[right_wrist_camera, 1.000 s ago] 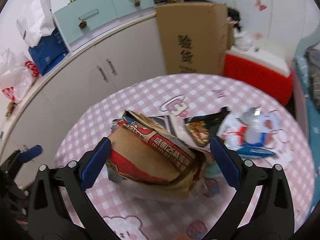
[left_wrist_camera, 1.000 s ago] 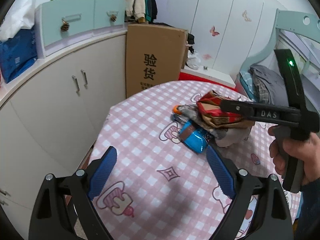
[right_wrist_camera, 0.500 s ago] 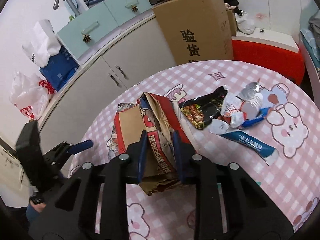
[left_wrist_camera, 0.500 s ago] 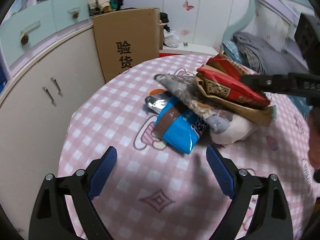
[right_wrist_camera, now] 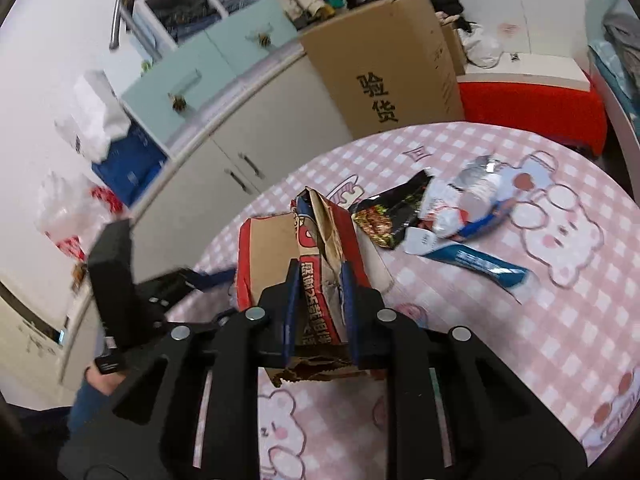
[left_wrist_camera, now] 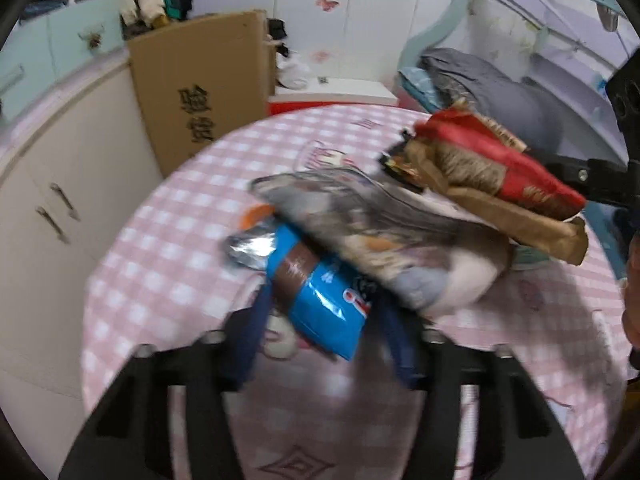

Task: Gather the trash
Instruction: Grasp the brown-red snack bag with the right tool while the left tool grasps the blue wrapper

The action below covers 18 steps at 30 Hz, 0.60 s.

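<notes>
On the pink checked table lies a heap of snack wrappers. My left gripper is closing on a blue wrapper at the heap's near edge. Its blue pads lie against the wrapper's two sides, though the picture is blurred. A grey wrapper and silver foil lie just behind. My right gripper is closing tighter on a red and brown paper bag, squeezed flat between its pads. That bag hangs over the heap's right side. A black wrapper and a blue stick wrapper lie farther right.
A tall cardboard box and a red box with a white lid stand behind the table. White cupboards curve round its left side. A bed with grey clothes is on the right. A hand holds the left gripper.
My left gripper moved in and down to the heap, and its wide jaws came in around the blue wrapper. My right gripper shut on the paper bag and carried it sideways.
</notes>
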Motion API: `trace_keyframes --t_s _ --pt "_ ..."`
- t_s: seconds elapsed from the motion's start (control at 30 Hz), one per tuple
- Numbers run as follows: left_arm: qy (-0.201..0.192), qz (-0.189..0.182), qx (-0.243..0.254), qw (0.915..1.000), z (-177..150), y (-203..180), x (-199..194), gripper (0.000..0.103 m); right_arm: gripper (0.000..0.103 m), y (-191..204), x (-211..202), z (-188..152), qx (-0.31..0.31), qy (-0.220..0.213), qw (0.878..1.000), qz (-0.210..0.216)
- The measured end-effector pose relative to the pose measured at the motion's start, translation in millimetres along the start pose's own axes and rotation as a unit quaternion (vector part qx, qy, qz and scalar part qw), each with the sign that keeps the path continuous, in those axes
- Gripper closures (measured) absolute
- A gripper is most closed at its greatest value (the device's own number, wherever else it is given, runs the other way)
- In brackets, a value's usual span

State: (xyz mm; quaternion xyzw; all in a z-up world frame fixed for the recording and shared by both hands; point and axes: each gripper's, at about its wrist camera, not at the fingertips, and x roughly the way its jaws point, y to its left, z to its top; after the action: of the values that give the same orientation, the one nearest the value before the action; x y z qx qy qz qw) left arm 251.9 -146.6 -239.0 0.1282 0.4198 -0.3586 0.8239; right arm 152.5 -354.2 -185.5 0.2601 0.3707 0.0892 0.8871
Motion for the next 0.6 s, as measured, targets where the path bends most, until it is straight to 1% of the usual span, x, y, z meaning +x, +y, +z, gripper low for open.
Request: trace_keyframes --t_s 0.03,0.1,0.23,0.33,0.5,0.6 --pt "-0.003 -0.008 0.0 1.0 -1 -3 -1 0.072 0.083 -3 -6 -2 0.006 -0.004 1.0 0.0" --pt "-0.01 -0.015 -0.003 0.9998 -3 -7 -5 0.077 0.083 -6 -15 -6 0.013 -0.009 1.0 -0.001" --pt "-0.033 -0.029 -0.031 0.9985 -16 -6 -24 0.089 0.083 -8 -28 -15 0.023 -0.015 1.0 -0.001" --pt "-0.048 -0.031 -0.059 0.9966 -29 1 -40 0.091 0.083 -7 -37 -22 0.031 -0.021 0.999 0.004" --pt "-0.087 -0.017 -0.1 0.991 -55 14 -81 0.091 0.083 8 -45 -24 0.024 -0.032 0.999 0.009" --pt "-0.104 -0.003 -0.116 0.9877 -66 20 -100 0.091 0.083 24 -46 -26 0.015 -0.035 0.999 0.013"
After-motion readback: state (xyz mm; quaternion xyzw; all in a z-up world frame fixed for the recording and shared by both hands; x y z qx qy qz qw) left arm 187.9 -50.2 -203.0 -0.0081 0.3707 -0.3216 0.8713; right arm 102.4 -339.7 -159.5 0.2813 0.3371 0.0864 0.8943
